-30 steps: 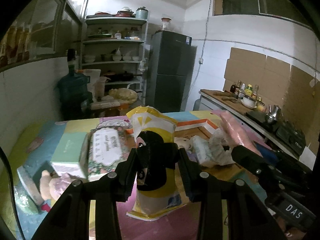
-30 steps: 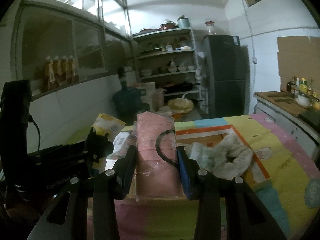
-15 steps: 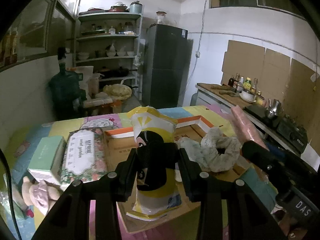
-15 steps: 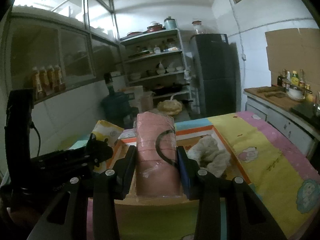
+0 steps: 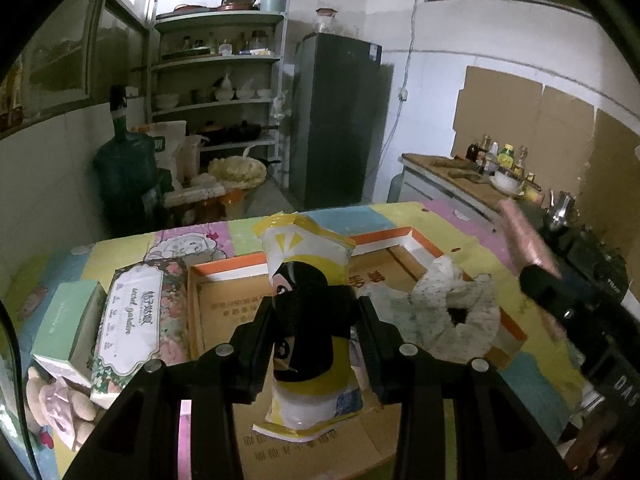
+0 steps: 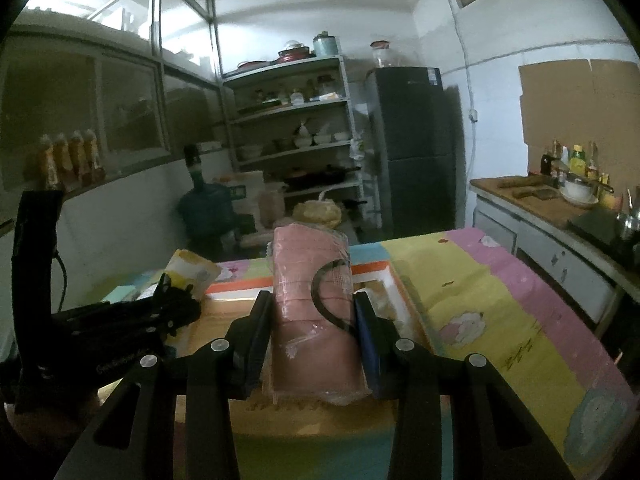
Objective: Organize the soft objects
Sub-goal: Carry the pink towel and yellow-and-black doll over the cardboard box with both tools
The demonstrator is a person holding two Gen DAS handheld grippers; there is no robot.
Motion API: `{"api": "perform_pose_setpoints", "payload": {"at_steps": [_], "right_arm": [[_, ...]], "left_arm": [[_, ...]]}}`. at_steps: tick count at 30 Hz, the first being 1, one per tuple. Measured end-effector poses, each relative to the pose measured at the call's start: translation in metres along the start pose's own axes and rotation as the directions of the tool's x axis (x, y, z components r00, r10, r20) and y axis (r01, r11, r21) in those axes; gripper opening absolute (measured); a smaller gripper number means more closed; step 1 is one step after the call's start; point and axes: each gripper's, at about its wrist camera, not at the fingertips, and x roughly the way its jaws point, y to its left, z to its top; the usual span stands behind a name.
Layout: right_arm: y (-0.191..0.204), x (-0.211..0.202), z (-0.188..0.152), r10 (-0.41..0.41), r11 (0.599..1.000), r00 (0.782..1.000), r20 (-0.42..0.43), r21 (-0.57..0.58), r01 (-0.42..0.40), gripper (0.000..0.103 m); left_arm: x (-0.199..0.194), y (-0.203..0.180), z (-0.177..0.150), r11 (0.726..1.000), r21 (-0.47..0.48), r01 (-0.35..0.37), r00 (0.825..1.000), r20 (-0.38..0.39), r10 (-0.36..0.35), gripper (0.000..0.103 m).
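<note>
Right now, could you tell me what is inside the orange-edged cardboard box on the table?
A crumpled white cloth lies inside the box, on its printed cardboard floor. The yellow packet held in the left fingers hides the middle of the floor.

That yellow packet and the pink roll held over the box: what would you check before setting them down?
1. Left tool grips the yellow-and-white plastic packet: ok.
2. Right tool grips the pink plastic-wrapped roll: ok.
3. Shallow orange-rimmed cardboard box lies open below: ok.
4. Bare floor in the box for the packet: ok, on its left side.
5. White crumpled cloth clear of the roll's spot: cannot tell.
</note>
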Motion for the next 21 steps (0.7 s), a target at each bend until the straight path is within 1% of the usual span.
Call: {"api": "perform_pose_setpoints", "payload": {"at_steps": [5,10,13,18,21], "right_arm": [[-0.008,0.013,0.011,-0.004,0.999,1.0,-0.017,-0.035,0.004,0.041],[-0.016,0.039,0.024,0.005,0.998,0.998,-0.06,-0.066,-0.009,0.041],[-0.015,0.056,0.031,0.029,0.996,0.996,-0.09,-0.085,-0.037,0.041],[-0.01,0.091,0.039,0.071,0.988,0.982,-0.173,-0.122,-0.093,0.041],[-0.005,0.108,0.04,0.072,0.986,0.975,-0.21,-0.135,-0.102,0.041]], "left_arm": [[0.019,0.005,0.008,0.999,-0.034,-0.008,0.999,-0.048,0.007,0.04],[0.034,0.013,0.016,0.997,-0.07,-0.022,0.996,-0.083,0.016,0.04],[0.041,0.017,0.018,0.995,-0.095,-0.025,0.994,-0.106,0.015,0.04],[0.055,0.024,0.019,0.992,-0.122,-0.033,0.987,-0.161,0.013,0.04],[0.062,0.027,0.019,0.991,-0.126,-0.046,0.983,-0.181,0.022,0.04]]}}
